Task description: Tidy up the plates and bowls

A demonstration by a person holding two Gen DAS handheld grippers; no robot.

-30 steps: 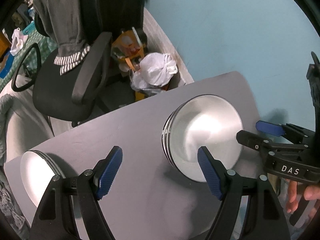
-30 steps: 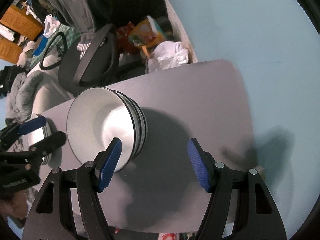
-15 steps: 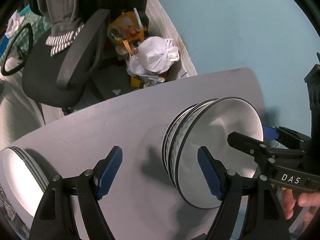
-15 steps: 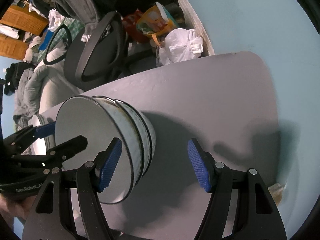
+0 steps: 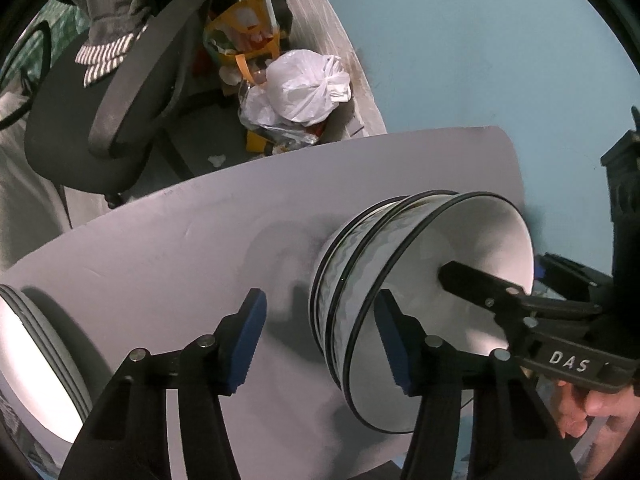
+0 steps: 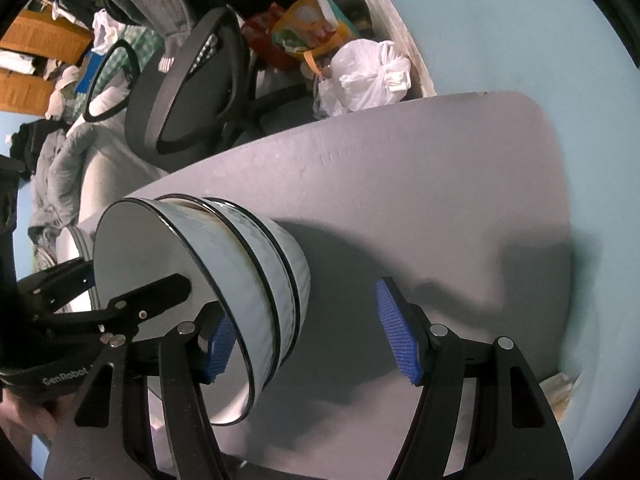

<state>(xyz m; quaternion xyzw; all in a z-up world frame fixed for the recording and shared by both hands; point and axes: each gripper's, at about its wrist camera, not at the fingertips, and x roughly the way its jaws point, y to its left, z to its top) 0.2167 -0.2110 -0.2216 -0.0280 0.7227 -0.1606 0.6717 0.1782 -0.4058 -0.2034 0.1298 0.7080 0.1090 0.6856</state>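
Left wrist view — bowl stack (image 5: pixel 360 280) just beside left claw (image 5: pixel 320 344), whose parted jaws were just closing.

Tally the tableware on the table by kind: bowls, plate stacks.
Bowls: 3, nested in one stack
Plate stack: 1, cut off at the frame edge, so its plates cannot be counted
Total: 4

3 bowls (image 5: pixel 360 300) sitting nested in 1 stack on 1 table (image 5: pixel 180 256); approx. 3 plates (image 5: pixel 36 364) stacking at left edge; 2 grippers showing.
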